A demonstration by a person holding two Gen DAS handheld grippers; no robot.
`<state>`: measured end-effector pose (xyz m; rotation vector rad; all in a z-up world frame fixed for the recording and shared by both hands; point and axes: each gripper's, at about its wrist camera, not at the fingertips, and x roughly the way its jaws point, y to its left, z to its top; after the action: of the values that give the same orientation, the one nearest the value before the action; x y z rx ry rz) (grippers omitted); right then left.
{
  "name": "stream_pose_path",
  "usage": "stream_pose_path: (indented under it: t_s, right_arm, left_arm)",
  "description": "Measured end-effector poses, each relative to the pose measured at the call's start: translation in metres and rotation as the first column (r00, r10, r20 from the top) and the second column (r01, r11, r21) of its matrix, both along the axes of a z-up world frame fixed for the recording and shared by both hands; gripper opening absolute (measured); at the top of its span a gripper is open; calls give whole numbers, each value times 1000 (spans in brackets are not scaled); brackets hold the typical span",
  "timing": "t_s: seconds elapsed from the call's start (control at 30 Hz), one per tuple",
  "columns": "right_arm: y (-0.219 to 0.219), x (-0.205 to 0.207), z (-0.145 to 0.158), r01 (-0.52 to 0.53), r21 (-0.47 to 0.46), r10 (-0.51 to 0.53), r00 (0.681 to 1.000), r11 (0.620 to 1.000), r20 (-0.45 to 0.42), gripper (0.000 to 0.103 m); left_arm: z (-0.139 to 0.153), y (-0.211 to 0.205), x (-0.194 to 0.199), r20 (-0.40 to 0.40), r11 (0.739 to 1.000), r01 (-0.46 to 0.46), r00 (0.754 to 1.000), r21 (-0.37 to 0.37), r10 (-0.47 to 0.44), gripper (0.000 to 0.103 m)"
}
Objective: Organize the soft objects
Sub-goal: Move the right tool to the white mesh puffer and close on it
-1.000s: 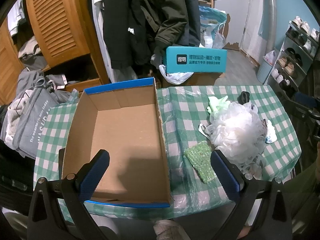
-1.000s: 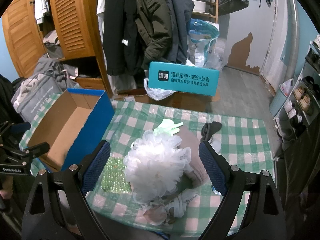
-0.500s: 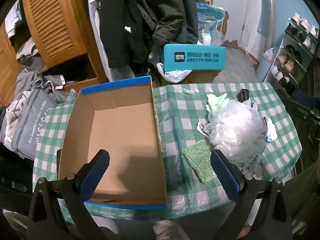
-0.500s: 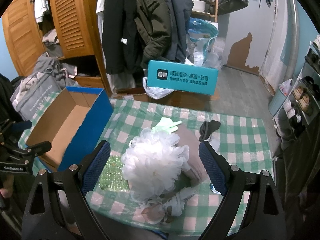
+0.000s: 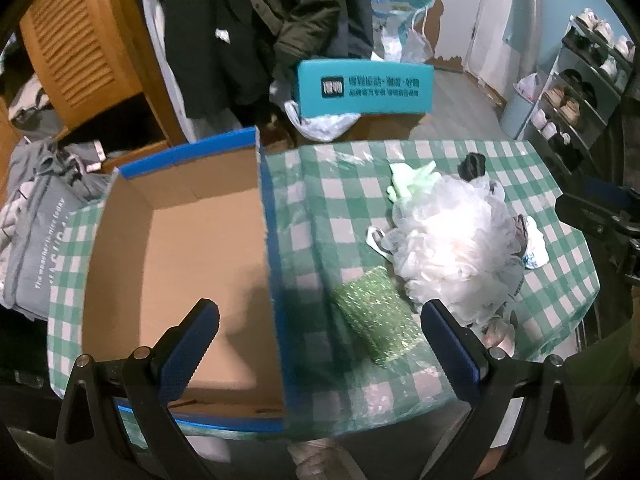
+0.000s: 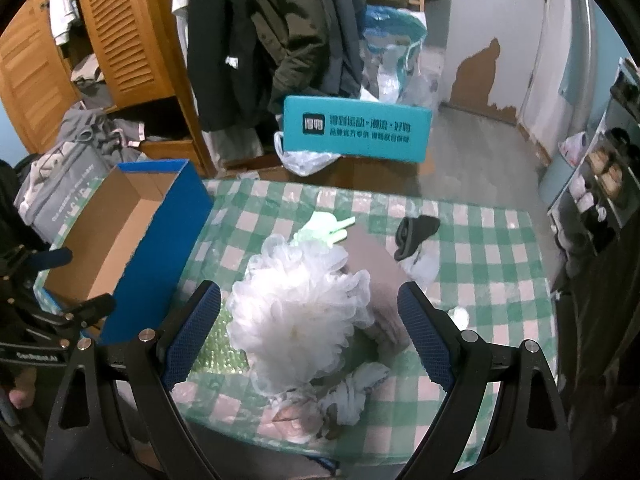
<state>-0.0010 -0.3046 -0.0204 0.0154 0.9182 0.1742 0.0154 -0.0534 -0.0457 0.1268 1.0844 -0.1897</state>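
Note:
An empty cardboard box with blue outer walls [image 5: 180,264] [image 6: 120,240] stands on the left of the green-checked table [image 5: 320,200] [image 6: 480,240]. To its right lie a white mesh bath pouf [image 5: 452,240] [image 6: 300,312], a green glittery sponge [image 5: 376,320] [image 6: 216,340], a pale green soft toy [image 5: 412,178] [image 6: 324,228], a dark sock [image 5: 472,166] [image 6: 414,234] and a beige cloth [image 6: 372,264]. My left gripper [image 5: 320,352] hangs open above the table's near edge, straddling the box's right wall. My right gripper [image 6: 308,332] is open above the pouf.
A teal box [image 5: 364,88] [image 6: 356,130] sits behind the table with a plastic bag under it. Coats hang at the back and a wooden louvred wardrobe [image 6: 120,40] stands at the left. Grey bags [image 5: 36,216] lie left of the table, shoe shelves [image 5: 580,92] at right.
Both grippers have moved forward and lower toward the table, so the box and the pouf look larger. Nothing on the table has moved.

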Motion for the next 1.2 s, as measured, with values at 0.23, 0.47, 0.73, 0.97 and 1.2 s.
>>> stream_pose_path:
  t_s: [0.23,0.47,0.73,0.97,1.2]
  right_arm:
    - [-2,9,-18,-1,-25,0,999,1000,-44,89]
    - [-8,23,-31,0,23,2,994,1000,-105,89]
    - [-4,33,-45,-6,17,9,990,1000,-143,89]
    - [2,39,-53,-19,2,19,986,1000,-163,89]
    - [9,44,-59,-30,-3,29,984,1000,-175,89]
  left_arm:
    - [-16,-21,12,-55,1000,8,998,-20,-9,102]
    - [-40,-43,18,-105,999,31,994,-13,-32,102]
    - [-60,-44,30,-147,1000,1,989,-11,-3,102]
    - [-73,-36,39,-176,999,-32,984,-7,30,102]
    - [-78,-25,41,-193,998,-53,980,-20,49,102]
